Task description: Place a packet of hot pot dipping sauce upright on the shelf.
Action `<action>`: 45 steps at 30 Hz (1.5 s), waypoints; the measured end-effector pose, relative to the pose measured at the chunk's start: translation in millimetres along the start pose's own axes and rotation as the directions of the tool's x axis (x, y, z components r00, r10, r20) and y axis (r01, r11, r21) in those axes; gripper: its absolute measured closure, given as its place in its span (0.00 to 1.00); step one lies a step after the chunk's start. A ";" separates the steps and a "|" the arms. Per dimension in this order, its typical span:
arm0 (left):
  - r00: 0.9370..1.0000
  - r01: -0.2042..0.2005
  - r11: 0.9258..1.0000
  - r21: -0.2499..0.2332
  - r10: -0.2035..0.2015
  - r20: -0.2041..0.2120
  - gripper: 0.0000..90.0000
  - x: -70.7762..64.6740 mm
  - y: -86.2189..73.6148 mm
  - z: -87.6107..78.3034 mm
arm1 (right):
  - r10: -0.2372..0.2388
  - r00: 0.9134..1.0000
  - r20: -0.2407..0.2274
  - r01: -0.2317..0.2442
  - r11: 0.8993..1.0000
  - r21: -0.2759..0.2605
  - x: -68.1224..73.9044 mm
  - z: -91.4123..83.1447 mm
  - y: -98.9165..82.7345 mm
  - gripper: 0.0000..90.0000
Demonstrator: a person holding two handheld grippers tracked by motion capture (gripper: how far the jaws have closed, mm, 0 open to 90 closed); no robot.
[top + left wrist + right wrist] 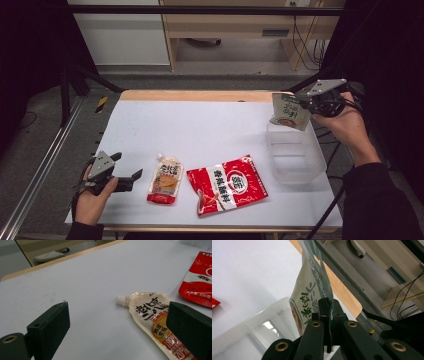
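Observation:
My right gripper is shut on a green-and-cream pouch, held in the air over the far end of a clear plastic bin. In the right gripper view the pouch hangs pinched between the jaws above the bin. My left gripper stands open near the table's front left, just left of a spouted yellow pouch. That spouted pouch lies between and beyond the open jaws in the left gripper view. A red packet lies flat beside it.
The white tabletop has a wooden far edge. Black frame rails run along both sides, and cables hang at the right. Shelving stands behind the table.

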State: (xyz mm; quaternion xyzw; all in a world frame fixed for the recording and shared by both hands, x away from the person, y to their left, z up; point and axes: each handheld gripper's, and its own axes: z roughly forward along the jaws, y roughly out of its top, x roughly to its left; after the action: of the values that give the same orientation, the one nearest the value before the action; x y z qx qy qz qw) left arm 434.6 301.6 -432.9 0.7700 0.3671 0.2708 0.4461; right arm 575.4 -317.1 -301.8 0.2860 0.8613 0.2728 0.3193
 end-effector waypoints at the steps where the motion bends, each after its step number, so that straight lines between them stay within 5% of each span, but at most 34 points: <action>1: 1.000 0.000 1.000 0.000 0.000 0.000 0.06 0.1 0.0 0.0 | -0.002 1.000 -0.001 0.002 1.000 0.000 0.1 1.4 -0.9 1.00; 26: 1.000 -0.005 1.000 0.004 0.005 0.006 0.06 -1.3 0.1 0.6 | 0.064 0.996 -0.066 -0.061 0.997 0.047 6.1 32.8 -19.4 1.00; 45: 1.000 -0.015 1.000 0.013 0.014 0.015 0.06 -3.3 0.1 2.2 | 0.157 0.987 -0.014 -0.155 0.982 0.110 -6.6 38.3 -33.3 0.96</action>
State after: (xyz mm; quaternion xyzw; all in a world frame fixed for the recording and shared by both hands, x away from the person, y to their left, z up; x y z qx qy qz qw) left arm 434.4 297.8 -434.1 0.7777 0.3599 0.2656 0.4418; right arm 596.0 -333.4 -345.7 0.3665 0.8533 0.2529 0.2713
